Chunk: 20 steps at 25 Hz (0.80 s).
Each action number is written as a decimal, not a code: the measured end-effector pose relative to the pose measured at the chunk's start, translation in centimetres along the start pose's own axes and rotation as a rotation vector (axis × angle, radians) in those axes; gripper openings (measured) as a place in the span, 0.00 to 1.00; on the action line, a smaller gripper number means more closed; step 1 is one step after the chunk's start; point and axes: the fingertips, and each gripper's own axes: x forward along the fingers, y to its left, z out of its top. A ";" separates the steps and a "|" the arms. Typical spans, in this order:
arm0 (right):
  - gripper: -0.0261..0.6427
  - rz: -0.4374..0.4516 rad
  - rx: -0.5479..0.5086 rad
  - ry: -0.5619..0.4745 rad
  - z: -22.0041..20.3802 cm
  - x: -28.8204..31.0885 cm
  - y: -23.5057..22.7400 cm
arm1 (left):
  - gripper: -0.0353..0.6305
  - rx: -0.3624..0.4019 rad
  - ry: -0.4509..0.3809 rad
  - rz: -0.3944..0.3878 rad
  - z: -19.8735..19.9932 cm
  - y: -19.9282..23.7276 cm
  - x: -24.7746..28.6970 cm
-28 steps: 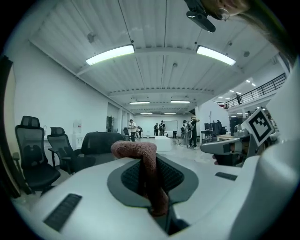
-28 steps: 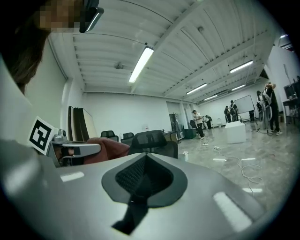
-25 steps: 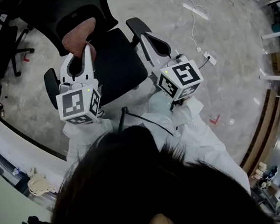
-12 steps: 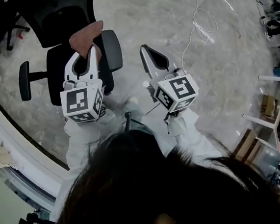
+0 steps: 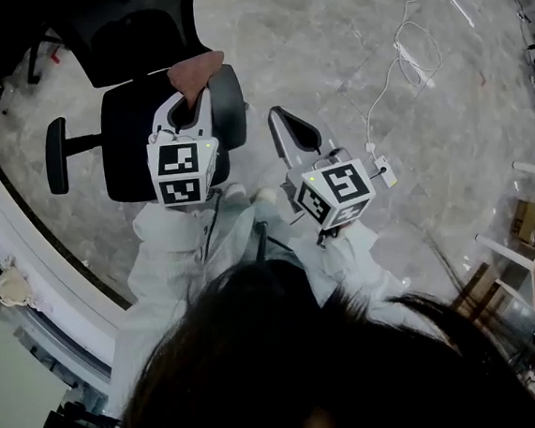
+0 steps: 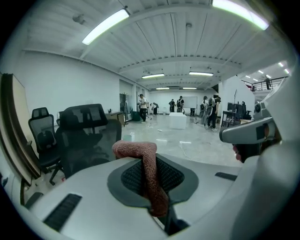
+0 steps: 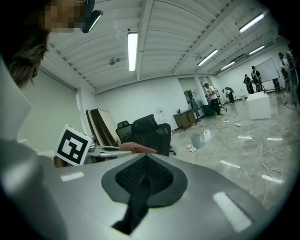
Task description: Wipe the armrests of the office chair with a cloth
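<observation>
Above the chair (image 5: 127,128), your left gripper (image 5: 192,98) has its fingers clamped on the cloth (image 5: 195,72); beside the chair, your right gripper (image 5: 283,120) keeps fingers together.

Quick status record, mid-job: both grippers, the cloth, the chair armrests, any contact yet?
left gripper: shut on cloth
cloth: reddish-brown, draped over the jaw tips
right gripper: shut, nothing between the jaws
office chair: below the left gripper
near armrest: right beside the cloth
far armrest: across the seat, untouched
contact: cloth on near armrest cannot be confirmed
</observation>
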 end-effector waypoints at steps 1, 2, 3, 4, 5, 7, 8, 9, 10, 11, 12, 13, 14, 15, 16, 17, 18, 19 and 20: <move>0.04 0.005 0.008 0.013 -0.6 0.4 -0.1 | 0.11 0.024 0.032 -0.009 -0.7 0.2 1.2; 0.04 0.009 0.017 0.026 -1.2 0.9 0.0 | 0.11 0.051 0.068 -0.018 -1.6 0.5 2.5; 0.04 0.012 0.027 0.038 -1.8 1.4 0.1 | 0.11 0.081 0.109 -0.026 -2.4 0.9 3.9; 0.04 0.014 0.036 0.050 -2.4 1.9 0.1 | 0.11 0.116 0.151 -0.033 -3.2 1.5 5.5; 0.04 0.015 0.045 0.063 -3.0 2.5 0.1 | 0.11 0.158 0.192 -0.039 -4.0 2.1 7.2; 0.04 0.017 0.075 0.099 -4.9 3.3 -0.3 | 0.11 0.248 0.282 -0.053 -6.3 2.8 10.6; 0.04 0.018 0.097 0.120 -6.0 3.6 -0.6 | 0.11 0.283 0.327 -0.059 -7.8 2.9 12.0; 0.04 0.019 0.118 0.139 -6.9 3.6 -0.9 | 0.11 0.308 0.362 -0.063 -9.1 3.0 13.2; 0.04 0.017 0.135 0.154 -7.7 3.5 -1.1 | 0.11 0.329 0.382 -0.061 -10.0 3.0 14.2; 0.04 0.011 0.147 0.164 -8.2 3.3 -1.4 | 0.11 0.350 0.388 -0.053 -10.4 3.1 15.0; 0.04 0.000 0.158 0.170 -8.6 3.1 -1.6 | 0.11 0.374 0.389 -0.042 -10.7 3.3 15.7; 0.04 -0.014 0.169 0.171 -8.9 2.8 -1.8 | 0.11 0.393 0.397 -0.033 -10.9 3.4 16.3; 0.04 -0.030 0.180 0.172 -9.1 2.5 -2.1 | 0.11 0.402 0.420 -0.033 -11.4 3.4 16.6; 0.04 -0.045 0.193 0.173 -9.4 2.1 -2.5 | 0.11 0.397 0.455 -0.045 -12.1 3.2 16.7; 0.04 -0.060 0.206 0.175 -9.6 1.6 -3.1 | 0.11 0.387 0.494 -0.068 -13.1 2.6 16.6; 0.04 -0.074 0.219 0.178 -9.8 1.0 -3.8 | 0.11 0.379 0.530 -0.096 -14.0 1.8 16.4; 0.04 -0.089 0.229 0.180 -9.9 0.6 -4.5 | 0.11 0.378 0.558 -0.123 -14.9 1.0 16.2; 0.04 -0.103 0.236 0.181 -10.2 0.3 -5.2 | 0.11 0.383 0.574 -0.143 -15.6 0.3 16.2; 0.04 -0.116 0.241 0.180 -10.4 0.1 -5.9 | 0.11 0.390 0.580 -0.156 -16.3 -0.2 16.2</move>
